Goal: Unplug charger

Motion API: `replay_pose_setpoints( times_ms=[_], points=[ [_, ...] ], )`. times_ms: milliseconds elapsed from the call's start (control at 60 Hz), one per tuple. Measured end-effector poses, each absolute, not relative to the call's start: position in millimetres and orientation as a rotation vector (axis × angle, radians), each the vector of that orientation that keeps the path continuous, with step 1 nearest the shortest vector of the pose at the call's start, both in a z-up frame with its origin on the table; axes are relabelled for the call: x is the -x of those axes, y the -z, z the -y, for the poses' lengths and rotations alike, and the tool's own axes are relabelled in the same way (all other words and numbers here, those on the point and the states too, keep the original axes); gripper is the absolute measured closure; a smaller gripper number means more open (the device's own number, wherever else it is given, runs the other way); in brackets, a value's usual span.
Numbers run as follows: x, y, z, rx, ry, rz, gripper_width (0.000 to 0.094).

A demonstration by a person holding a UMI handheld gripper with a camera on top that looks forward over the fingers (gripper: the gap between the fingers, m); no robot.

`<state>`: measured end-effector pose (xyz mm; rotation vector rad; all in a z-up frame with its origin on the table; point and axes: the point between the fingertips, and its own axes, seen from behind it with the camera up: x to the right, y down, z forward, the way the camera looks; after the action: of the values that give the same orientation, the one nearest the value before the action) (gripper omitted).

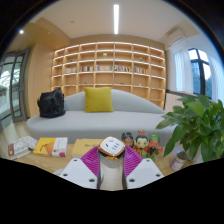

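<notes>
White charger [112, 147] clamped between magenta pads [92, 161], claw [112, 165] nearly together, grey sofa [95, 122] beyond

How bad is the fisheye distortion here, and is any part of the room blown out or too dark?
Gripper view: strong fisheye bending; the shelving and sofa bow outward. The ceiling light strip is blown out, and the window beyond the plant glares. The low table by the gripper lies dimmer; small items there are hard to read.

No legible text, label, brand, number or sign on anything.
</notes>
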<state>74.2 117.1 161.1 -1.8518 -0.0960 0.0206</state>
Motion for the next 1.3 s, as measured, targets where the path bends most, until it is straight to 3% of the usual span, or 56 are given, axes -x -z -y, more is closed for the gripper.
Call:
replay_pose_setpoints(
  times_ms=[167,283,417,583,683,1067,1300],
  points=[
    [-102.0,-55.3,-97.7,2.048,-0.024,0.079,0.0601],
    [-105.7,-23.9,-89.4,2.124,-0.057,0.050,0.0544],
    [-112.7,-16.3,-86.0,2.144,-0.062,0.020,0.0472],
    [-141.6,-26.9,-76.5,2.156,0.019,-0.037,0.0168],
    [-150.3,-41.6,-60.0,2.152,0.045,-0.019,0.0070],
    [-137.2,-141.6,86.1,2.069,0.091,0.088,0.0083],
    [-118.0,-174.3,174.1,2.028,0.102,0.144,0.0083]
  ],
)
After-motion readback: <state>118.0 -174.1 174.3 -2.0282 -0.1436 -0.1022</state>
